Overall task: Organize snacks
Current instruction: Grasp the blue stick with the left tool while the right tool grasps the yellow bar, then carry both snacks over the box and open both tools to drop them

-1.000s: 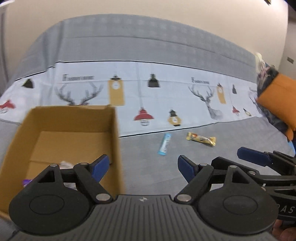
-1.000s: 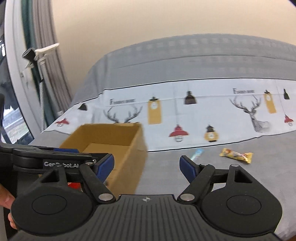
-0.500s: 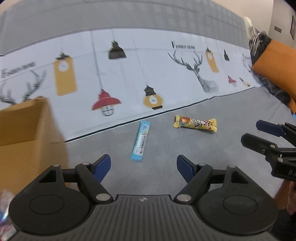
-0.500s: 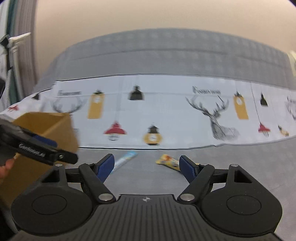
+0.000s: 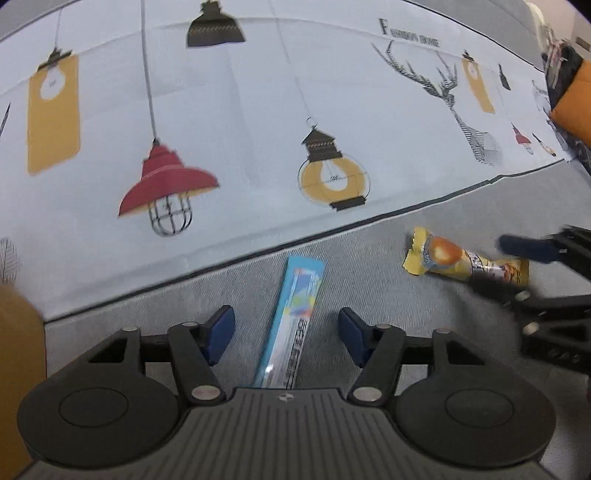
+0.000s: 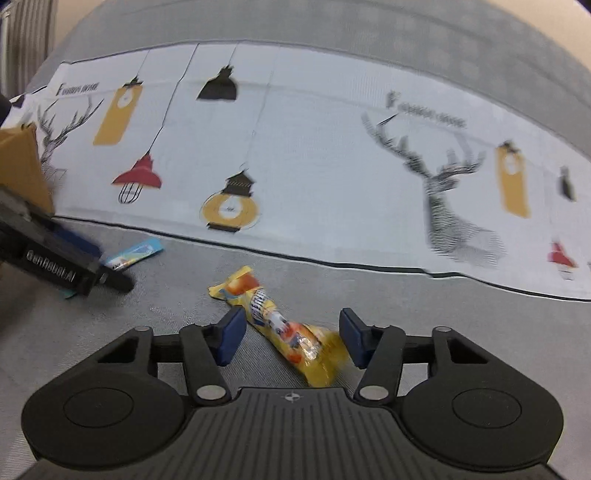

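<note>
Tongs, left and right, gape astride blue stick and yellow bar.

We see a bed covered with a grey textured sheet. Across it lies a pale bedspread printed with hanging lamps, yellow tags and deer heads, its edge marked by a dark line. Behind the bed, a cream wall shows at the top right corner. At the far right edge of the bed, an orange cushion rests beside dark cloth. The light is soft and even.
</note>
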Demonstrator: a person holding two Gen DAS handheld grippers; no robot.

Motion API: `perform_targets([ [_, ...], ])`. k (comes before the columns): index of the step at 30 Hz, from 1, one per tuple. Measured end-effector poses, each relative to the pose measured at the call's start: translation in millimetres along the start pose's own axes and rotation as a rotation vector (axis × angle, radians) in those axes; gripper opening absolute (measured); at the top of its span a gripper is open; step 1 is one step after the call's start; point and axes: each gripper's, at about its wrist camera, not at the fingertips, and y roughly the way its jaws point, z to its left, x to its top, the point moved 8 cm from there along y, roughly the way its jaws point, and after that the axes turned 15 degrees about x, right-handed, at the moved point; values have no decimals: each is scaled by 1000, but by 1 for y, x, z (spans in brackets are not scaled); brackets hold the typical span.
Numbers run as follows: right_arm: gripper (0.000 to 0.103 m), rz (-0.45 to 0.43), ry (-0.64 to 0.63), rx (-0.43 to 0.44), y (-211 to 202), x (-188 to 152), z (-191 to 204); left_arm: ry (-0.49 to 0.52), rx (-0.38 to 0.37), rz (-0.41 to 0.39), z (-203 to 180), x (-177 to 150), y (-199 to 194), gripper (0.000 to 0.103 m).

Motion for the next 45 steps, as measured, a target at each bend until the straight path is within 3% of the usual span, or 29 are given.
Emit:
perform_targets([
  [1, 56, 25, -16, 23, 9, -3, 0, 2, -8, -6, -1, 1, -1, 30],
  [3, 41, 36, -17, 63, 17, -6, 0, 10, -30, -9, -3, 1, -2, 20],
  [4, 37, 44, 19, 83, 18, -5, -3, 15, -31, -10, -4, 0, -3, 19],
  [5, 22, 54, 45, 81, 18, -3, -4, 22, -31, -10, -6, 0, -4, 19],
  [6, 16, 71, 44, 67, 17, -1, -4, 26, -34, -5, -8, -2, -5, 18],
  [11, 16, 122, -111, 27, 6, 1, 23, 24, -69, 25, -14, -18, -23, 17],
  [14, 16, 117, -72, 51, -10, 0, 36, -19, -93, 66, -12, -33, -35, 21],
  [17, 16, 100, -32, 96, -24, -2, 54, -46, -64, 71, -7, -48, -44, 28],
  [20, 17, 109, 15, 126, -25, -11, 63, -20, -53, 55, -9, -59, -52, 18],
  [23, 31, 161, 76, 125, -11, -26, 59, -27, -93, 109, -10, -66, -62, 13],
  [25, 27, 157, 102, 111, -12, -24, 58, -41, -100, 129, -9, -70, -75, 12],
  [26, 14, 164, 126, 82, -15, -22, 57, -46, -95, 121, -7, -72, -86, 12],
  [27, 14, 161, 149, 61, -20, -21, 58, -48, -91, 111, -4, -73, -96, 12],
  [36, 14, -48, 299, 59, -123, 1, 139, -102, -24, 48, 38, -81, -201, 12],
  [40, 14, -127, 344, 88, -168, 20, 184, -115, 4, -26, 65, -74, -254, 13],
  [45, 15, -190, 296, 125, -206, 53, 240, -138, 23, -143, 100, -66, -322, 13],
])
